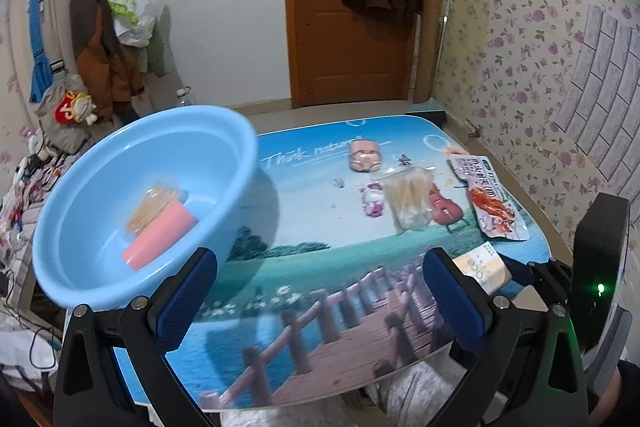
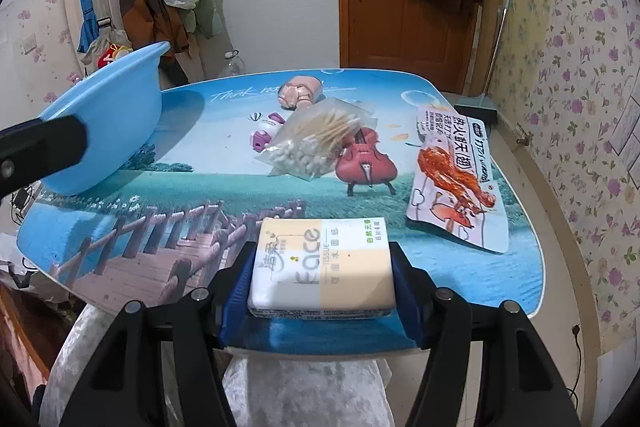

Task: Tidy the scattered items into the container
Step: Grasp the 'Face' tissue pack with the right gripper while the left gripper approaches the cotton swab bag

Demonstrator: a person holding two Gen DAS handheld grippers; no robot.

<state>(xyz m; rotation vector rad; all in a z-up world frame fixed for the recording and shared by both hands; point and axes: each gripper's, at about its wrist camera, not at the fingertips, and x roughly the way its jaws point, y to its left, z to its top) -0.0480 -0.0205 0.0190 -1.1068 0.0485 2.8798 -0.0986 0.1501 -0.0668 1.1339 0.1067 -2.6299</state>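
while the right gripper has its blue pads against both sides of the "face tissue" pack, on the table's near edge, the left gripper stands wide apart and empty. the blue basin, left of the pack, holds a pink cylinder. beyond the pack lie a cotton-swab bag and a chicken-leg snack packet; "think" is printed on the tabletop.

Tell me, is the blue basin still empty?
No, the blue basin already holds a pink cylinder and a clear packet of sticks.
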